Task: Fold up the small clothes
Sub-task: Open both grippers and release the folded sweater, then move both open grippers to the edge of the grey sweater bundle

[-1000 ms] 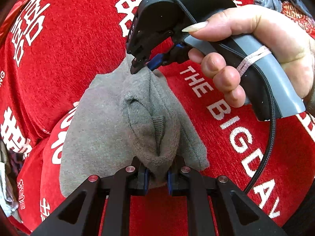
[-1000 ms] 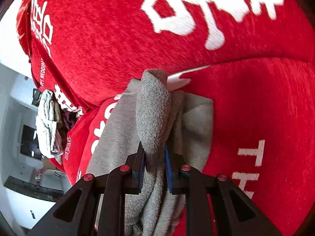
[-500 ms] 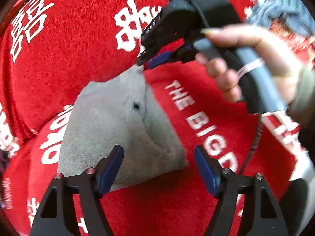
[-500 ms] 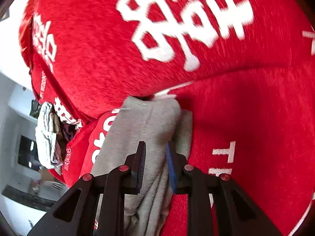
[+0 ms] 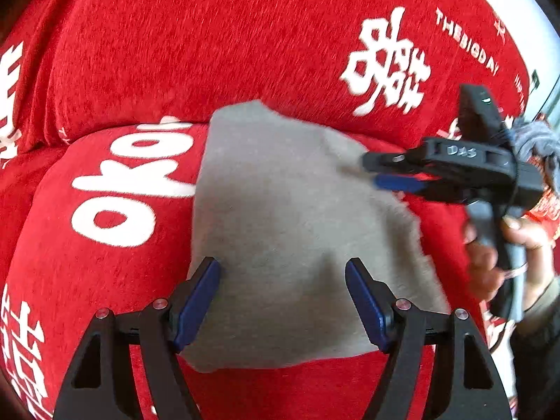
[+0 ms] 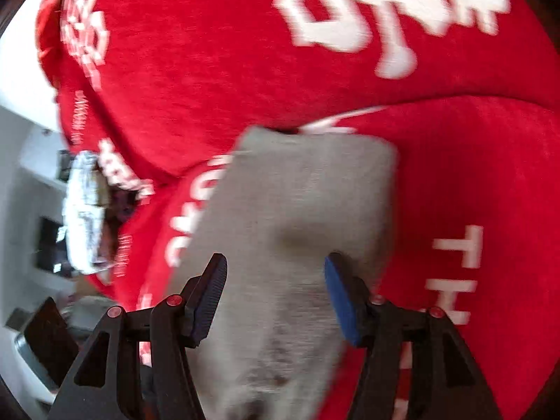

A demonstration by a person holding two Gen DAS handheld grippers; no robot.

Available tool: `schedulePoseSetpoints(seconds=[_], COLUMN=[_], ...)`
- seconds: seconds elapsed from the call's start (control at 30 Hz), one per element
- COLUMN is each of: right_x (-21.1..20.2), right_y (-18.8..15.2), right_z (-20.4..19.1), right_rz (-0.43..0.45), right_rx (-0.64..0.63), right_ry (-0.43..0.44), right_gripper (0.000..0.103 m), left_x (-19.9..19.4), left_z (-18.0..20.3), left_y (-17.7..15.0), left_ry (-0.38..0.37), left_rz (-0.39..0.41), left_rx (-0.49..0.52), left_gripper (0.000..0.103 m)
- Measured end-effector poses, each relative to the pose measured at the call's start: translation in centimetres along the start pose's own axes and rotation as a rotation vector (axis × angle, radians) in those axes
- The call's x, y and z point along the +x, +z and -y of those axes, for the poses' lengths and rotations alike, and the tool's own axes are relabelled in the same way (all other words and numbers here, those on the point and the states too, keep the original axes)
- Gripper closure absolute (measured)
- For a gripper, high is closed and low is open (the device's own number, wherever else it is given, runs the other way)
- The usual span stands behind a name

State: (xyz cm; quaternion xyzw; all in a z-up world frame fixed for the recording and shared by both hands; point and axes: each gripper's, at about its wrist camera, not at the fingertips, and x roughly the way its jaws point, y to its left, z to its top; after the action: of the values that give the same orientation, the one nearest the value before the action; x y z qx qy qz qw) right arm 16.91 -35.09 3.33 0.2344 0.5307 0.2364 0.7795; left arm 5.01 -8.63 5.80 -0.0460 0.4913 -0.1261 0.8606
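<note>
A small grey knit garment [image 5: 290, 217] lies flat on the red sofa seat [image 5: 105, 280]. My left gripper [image 5: 281, 301] is open and empty, its jaws spread over the garment's near edge. My right gripper [image 6: 276, 297] is open and empty too, just above the same garment [image 6: 301, 210]. The right gripper also shows in the left wrist view [image 5: 385, 175], at the garment's right edge, held by a hand [image 5: 518, 245].
The sofa has red covers with white lettering, and its backrest [image 5: 210, 42] rises behind the garment. A pile of other clothes [image 6: 85, 210] lies at the sofa's far end. A grey-blue cloth [image 5: 535, 140] sits behind the right gripper.
Both grippers let go of the grey garment and opened wide. The garment dropped flat on the seat. The right gripper drew back to the garment's right edge.
</note>
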Motion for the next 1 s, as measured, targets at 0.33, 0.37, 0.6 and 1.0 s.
schedulePoseSetpoints(seconds=[0.33, 0.37, 0.6, 1.0], right_x=[-3.4, -3.5, 0.3, -5.2], right_y=[1.0, 1.4, 2.8, -3.6], right_z=[0.0, -0.3, 1.0, -3.6], right_rz=[0.104, 0.103, 0.013, 0.077], right_rx=[-0.004, -0.010, 0.030, -0.143], right_ry=[0.016, 0.034, 0.077, 0.149], right_gripper=[0.042, 0.042, 0.042, 0.042], left_x=[0.2, 0.5, 3.3, -3.9], left_z=[8.2, 8.8, 10.0, 3.5], left_y=[0.1, 0.1, -1.1, -1.4], left_ry=[-0.123, -0.146, -0.337, -0.436], left_rz=[0.006, -0.004, -0.093, 0.013], left_rx=[0.185, 0.191, 0.155, 0.132], left_gripper=[0.028, 0.028, 0.028, 0.028])
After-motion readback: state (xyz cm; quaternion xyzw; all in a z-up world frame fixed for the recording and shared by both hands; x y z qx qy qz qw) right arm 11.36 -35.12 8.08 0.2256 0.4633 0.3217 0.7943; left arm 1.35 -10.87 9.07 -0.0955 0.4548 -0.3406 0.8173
